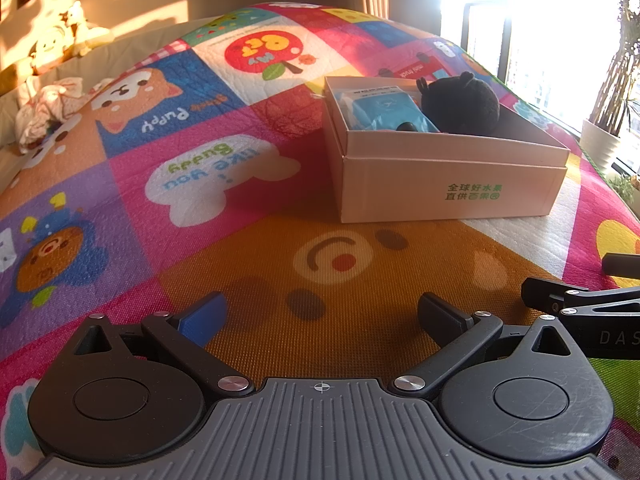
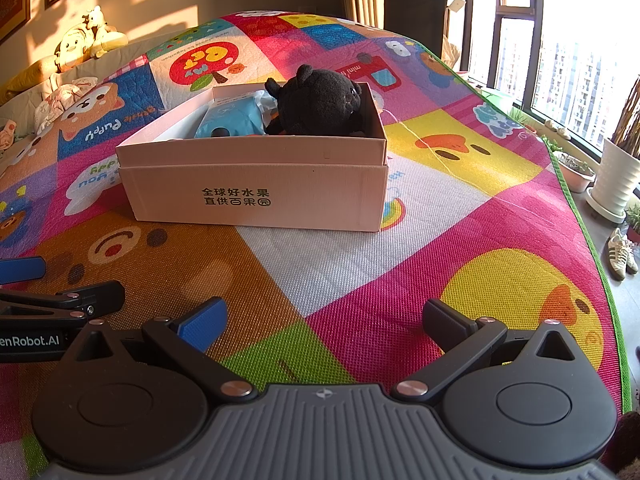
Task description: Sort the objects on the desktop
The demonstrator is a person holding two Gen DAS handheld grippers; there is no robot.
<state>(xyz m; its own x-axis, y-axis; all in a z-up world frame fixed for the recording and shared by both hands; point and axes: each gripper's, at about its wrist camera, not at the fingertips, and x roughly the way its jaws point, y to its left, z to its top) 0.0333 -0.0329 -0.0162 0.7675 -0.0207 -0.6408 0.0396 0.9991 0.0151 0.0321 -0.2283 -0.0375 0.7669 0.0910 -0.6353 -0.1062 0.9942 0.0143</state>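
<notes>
Black jaws of the left gripper and right gripper are hanging spread wide and empty, side by side over the patchwork mat. Beyond them a cardboard box is sitting on it, holding a black plush toy and a blue packet.

Beneath me lies a bright patchwork cartoon play mat. Pale stuffed toys sit atop a grey sofa back, crumpled white cloth below them. By the sunlit window I see a white ribbed planter and pale sneakers.
</notes>
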